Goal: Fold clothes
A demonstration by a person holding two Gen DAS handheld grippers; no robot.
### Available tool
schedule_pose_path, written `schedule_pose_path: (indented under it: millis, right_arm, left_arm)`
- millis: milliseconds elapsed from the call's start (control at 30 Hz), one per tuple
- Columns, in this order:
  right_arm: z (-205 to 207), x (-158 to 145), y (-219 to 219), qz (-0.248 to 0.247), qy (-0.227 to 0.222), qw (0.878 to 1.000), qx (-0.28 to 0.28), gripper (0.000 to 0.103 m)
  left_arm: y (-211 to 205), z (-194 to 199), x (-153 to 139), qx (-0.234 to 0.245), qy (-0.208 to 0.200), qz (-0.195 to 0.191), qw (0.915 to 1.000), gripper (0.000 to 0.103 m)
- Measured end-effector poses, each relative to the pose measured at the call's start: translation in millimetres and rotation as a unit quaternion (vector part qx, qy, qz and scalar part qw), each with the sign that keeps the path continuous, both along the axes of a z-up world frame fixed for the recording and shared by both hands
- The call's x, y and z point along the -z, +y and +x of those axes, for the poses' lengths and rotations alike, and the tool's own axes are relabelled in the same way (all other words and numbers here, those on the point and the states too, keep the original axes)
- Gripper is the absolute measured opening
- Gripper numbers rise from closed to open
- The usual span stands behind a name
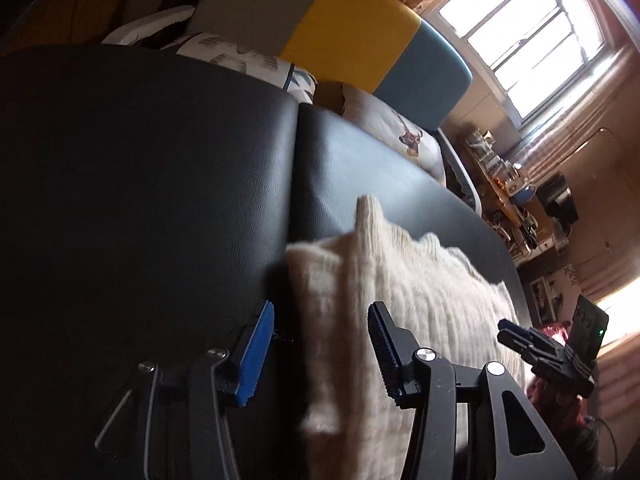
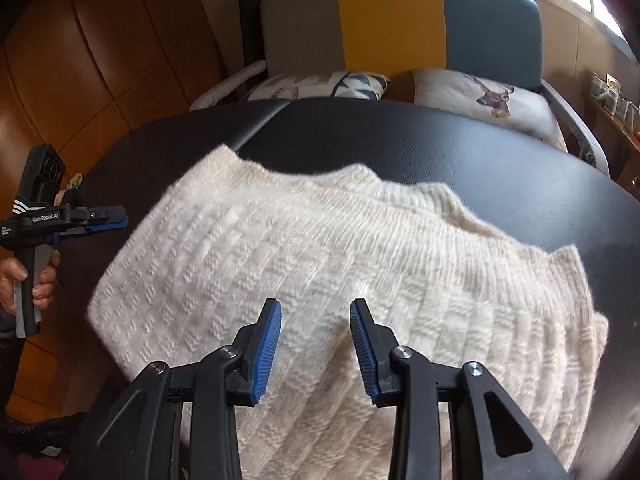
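Note:
A cream knitted sweater (image 2: 320, 248) lies spread on the black padded table (image 2: 480, 152). My right gripper (image 2: 316, 344) hovers over the sweater's near middle, blue pads apart with nothing pinched between them. My left gripper (image 2: 122, 216) is off the sweater's left edge, held by a hand (image 2: 44, 280). In the left wrist view the left gripper (image 1: 320, 354) is open over the sweater (image 1: 400, 280) edge, with the knit lying below the jaws and not clamped. The right gripper (image 1: 506, 330) shows at the sweater's far side.
Behind the table (image 1: 160, 160) stands a chair with a grey, yellow and blue back (image 2: 400, 20), holding printed pillows (image 2: 480, 96). A bright window (image 1: 520, 32) and a cluttered shelf (image 1: 508, 188) lie to the right. Wooden wall panels (image 2: 80, 60) are on the left.

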State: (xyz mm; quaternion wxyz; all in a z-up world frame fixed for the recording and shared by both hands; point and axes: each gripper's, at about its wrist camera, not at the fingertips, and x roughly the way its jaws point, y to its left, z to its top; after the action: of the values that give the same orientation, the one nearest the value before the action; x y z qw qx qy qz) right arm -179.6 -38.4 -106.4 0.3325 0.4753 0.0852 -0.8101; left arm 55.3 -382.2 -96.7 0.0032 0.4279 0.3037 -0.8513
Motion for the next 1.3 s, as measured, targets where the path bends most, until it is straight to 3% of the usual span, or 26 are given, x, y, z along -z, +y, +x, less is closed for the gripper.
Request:
schedule_pose_path:
  millis: [100, 333, 567, 767, 867, 900, 967, 1033, 1133, 1167, 1233, 1300]
  right_arm:
    - [-4, 16, 0, 0.000, -0.025, 1.000, 0.010, 0.037]
    - [-6, 18, 9, -0.033, -0.037, 0.999, 0.013, 0.038]
    - [-5, 17, 10, -0.040, -0.033, 0.999, 0.017, 0.039]
    - [-5, 17, 13, -0.053, -0.038, 0.998, 0.016, 0.039]
    - [-8, 15, 19, -0.073, -0.052, 0.996, 0.021, 0.039]
    - [-9, 15, 21, -0.082, -0.059, 0.995, 0.023, 0.039]
    - [-11, 14, 27, -0.097, -0.070, 0.992, 0.029, 0.039]
    - [-11, 10, 33, -0.109, -0.076, 0.991, 0.033, 0.038]
    - [-9, 1, 47, -0.115, -0.071, 0.990, 0.031, 0.038]
    - [-8, -1, 51, -0.111, -0.068, 0.991, 0.031, 0.038]
    - [-5, -2, 57, -0.097, -0.063, 0.993, 0.028, 0.038]
    - [-3, 2, 61, -0.092, -0.063, 0.993, 0.029, 0.038]
  left_arm:
    - [12, -9, 9, 0.020, -0.010, 0.008, 0.9997, 0.052]
    - [28, -23, 36, 0.041, -0.041, 0.026, 0.9980, 0.055]
    - [13, -25, 48, 0.027, -0.010, 0.120, 0.9924, 0.064]
    - [27, -47, 44, 0.054, 0.004, 0.116, 0.9918, 0.078]
    - [29, -51, 43, 0.071, -0.002, 0.130, 0.9889, 0.075]
    - [29, -52, 43, 0.078, -0.004, 0.136, 0.9877, 0.068]
    - [33, -54, 45, 0.084, -0.017, 0.125, 0.9885, 0.035]
    - [35, -56, 47, 0.084, -0.026, 0.120, 0.9889, 0.031]
    - [32, -53, 49, 0.068, -0.024, 0.146, 0.9866, 0.029]
    - [29, -50, 52, 0.058, -0.026, 0.161, 0.9849, 0.032]
    - [21, -46, 59, 0.036, -0.030, 0.203, 0.9782, 0.049]
    - [9, -39, 60, 0.002, -0.029, 0.227, 0.9735, 0.054]
